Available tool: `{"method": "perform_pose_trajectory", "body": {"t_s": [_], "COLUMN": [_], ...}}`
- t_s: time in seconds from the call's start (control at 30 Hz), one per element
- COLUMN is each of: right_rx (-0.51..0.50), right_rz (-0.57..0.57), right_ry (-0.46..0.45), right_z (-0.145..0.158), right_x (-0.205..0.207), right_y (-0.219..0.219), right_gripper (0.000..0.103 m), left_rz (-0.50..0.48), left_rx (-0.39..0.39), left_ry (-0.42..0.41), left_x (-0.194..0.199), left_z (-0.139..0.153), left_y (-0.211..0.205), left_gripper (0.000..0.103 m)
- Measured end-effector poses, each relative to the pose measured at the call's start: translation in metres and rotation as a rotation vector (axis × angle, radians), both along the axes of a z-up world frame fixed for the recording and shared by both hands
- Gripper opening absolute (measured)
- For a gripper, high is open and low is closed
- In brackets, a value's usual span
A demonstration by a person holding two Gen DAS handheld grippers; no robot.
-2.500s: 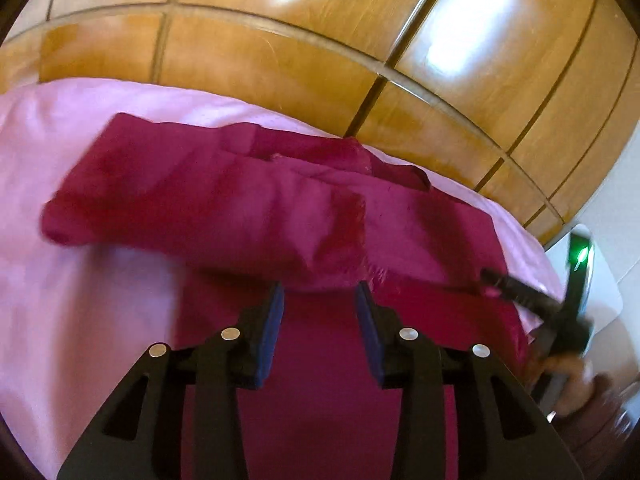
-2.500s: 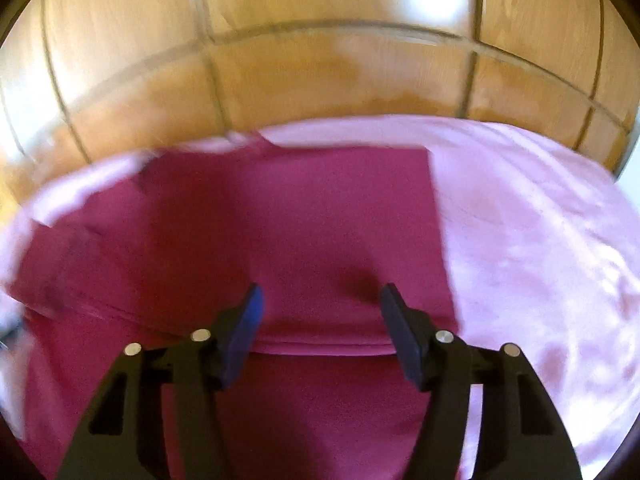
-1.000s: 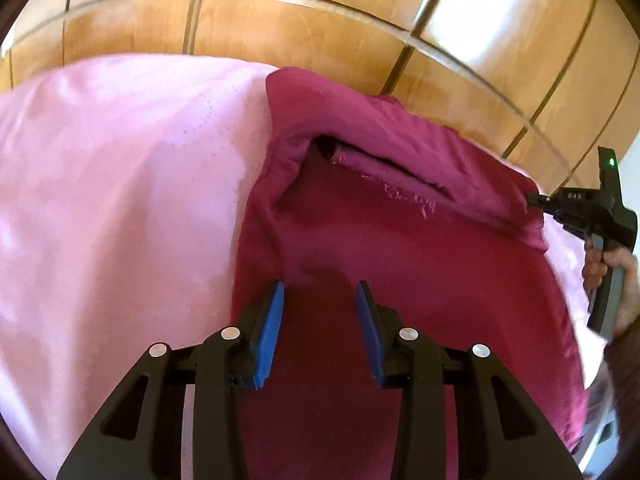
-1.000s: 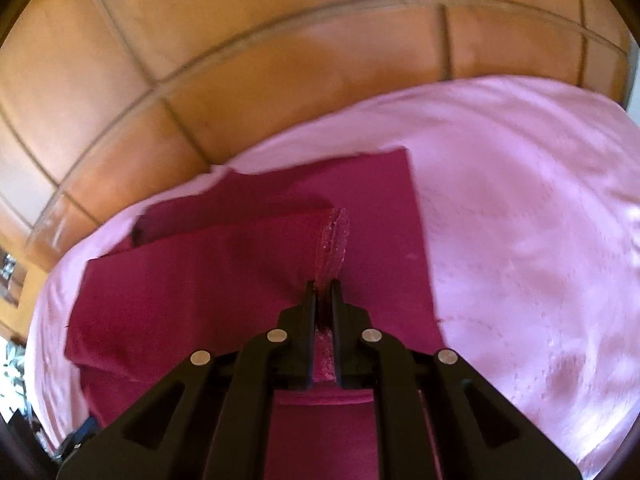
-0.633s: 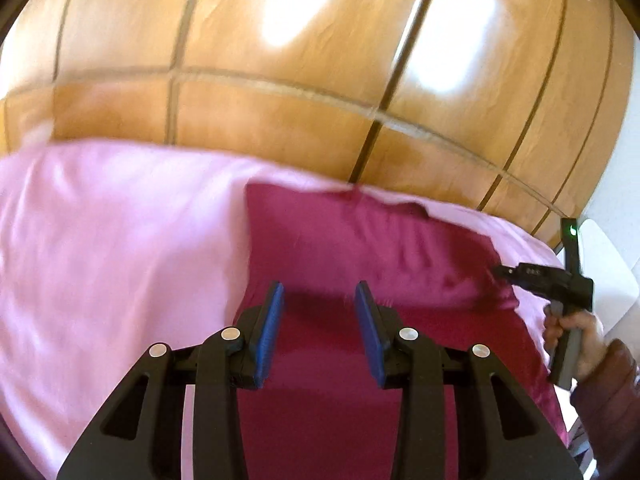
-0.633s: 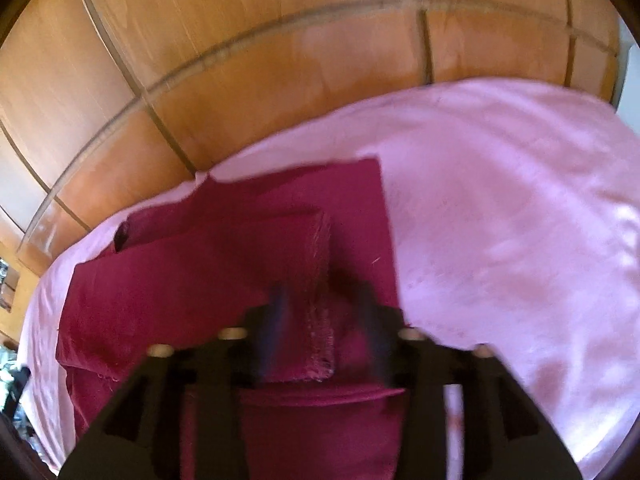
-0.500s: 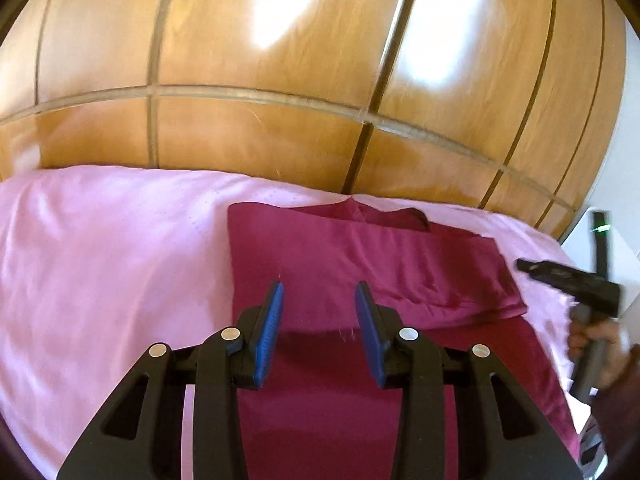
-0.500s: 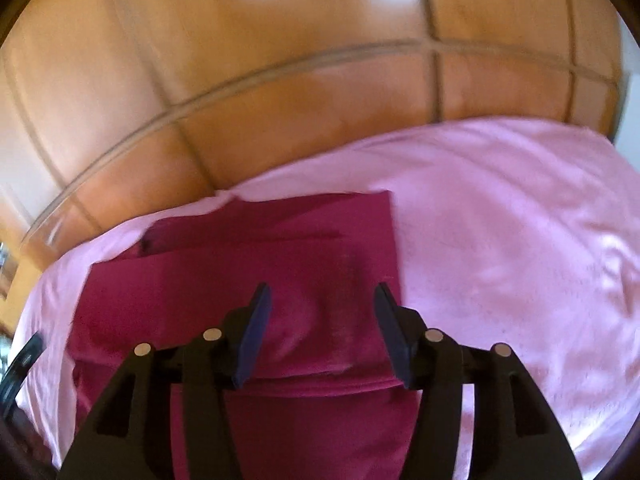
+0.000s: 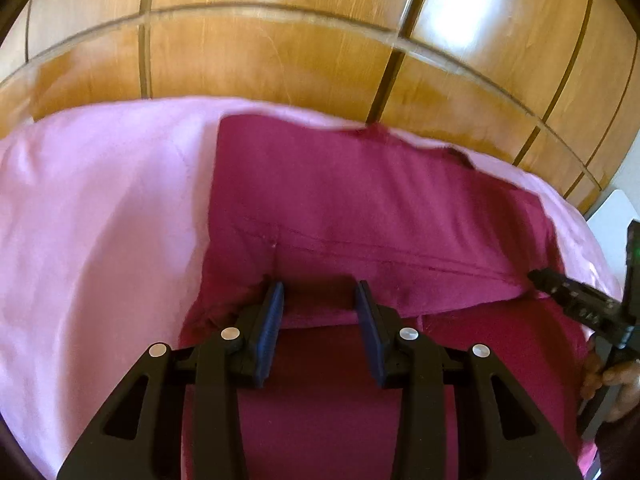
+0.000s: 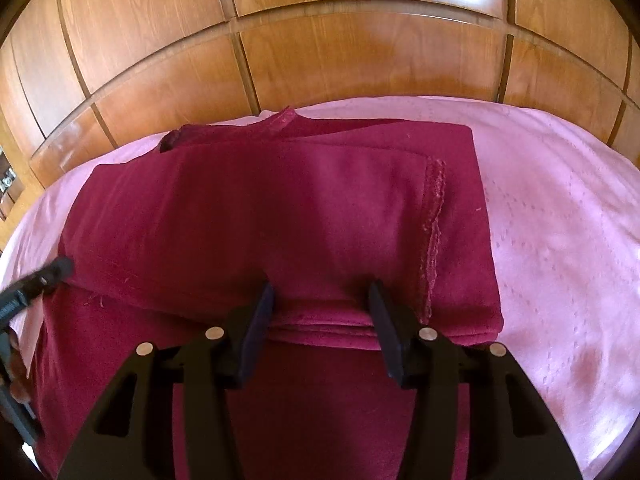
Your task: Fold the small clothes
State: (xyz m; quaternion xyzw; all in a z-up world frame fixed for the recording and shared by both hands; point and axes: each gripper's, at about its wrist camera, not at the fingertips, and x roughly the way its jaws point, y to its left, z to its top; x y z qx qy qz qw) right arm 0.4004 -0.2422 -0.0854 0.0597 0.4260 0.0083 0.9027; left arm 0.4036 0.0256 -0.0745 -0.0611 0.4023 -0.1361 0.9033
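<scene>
A dark red garment [image 9: 360, 216] lies on a pink bed sheet [image 9: 100, 220], its far part folded over toward me into a thick band. My left gripper [image 9: 319, 304] is open, its blue-padded fingers at the near edge of the fold near the garment's left side. My right gripper [image 10: 320, 300] is open at the same folded edge of the garment [image 10: 260, 220], near its right side, beside a frayed hem [image 10: 434, 236]. Each gripper shows at the edge of the other's view: the right gripper [image 9: 576, 296], the left gripper [image 10: 36, 280].
A glossy wooden panelled wall [image 9: 280, 48] rises directly behind the bed, also in the right wrist view [image 10: 340, 52]. Pink sheet [image 10: 560, 220] extends right of the garment. A white object [image 9: 612, 212] stands past the bed's right edge.
The right gripper, shut on the frayed edge a second ago, let it go and opened. Both grippers have come down close to the near edge of the folded band.
</scene>
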Motion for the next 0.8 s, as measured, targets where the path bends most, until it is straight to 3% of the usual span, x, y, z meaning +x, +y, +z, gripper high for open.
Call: {"method": "perform_pose_trajectory", "body": {"t_s": [0.07,0.1,0.13,0.3,0.5,0.57,0.8], "right_rx": [-0.013,-0.011,-0.003,-0.007,-0.046,-0.046,-0.065], "right_rz": [0.0,-0.002,-0.001,0.004,-0.052,-0.045,-0.047], "right_ry": [0.011,0.007,-0.011,-0.063,0.03,0.037,-0.002], "right_z": [0.005,0.011,0.019,0.042,0.01,-0.004,-0.003], "right_x": [0.004,0.004,0.004,0.018,0.061,0.062,0.052], "right_y": [0.004,0.004,0.005,0.016,0.007,0.0,-0.001], "right_gripper": [0.054,0.057,0.061,0.07,0.071,0.073,0.078], "left_rz": [-0.003,0.0,-0.001,0.035,0.07,0.065,0.086], "left_rx": [-0.013,-0.024,-0.037,0.0,0.105,0.12,0.129], "left_ry": [-0.029,-0.044,-0.055,-0.038,0.024,0.006,-0.045], "left_x": [-0.001,0.0,0.004,0.041,0.068,0.066,0.044], "left_z": [0.014,0.021,0.026,0.029,-0.003,-0.009,0.006], "left_y": [0.003,0.005,0.007,0.006,-0.006,-0.007,-0.006], "left_gripper": [0.04,0.049,0.051,0.051,0.051,0.051,0.051]}}
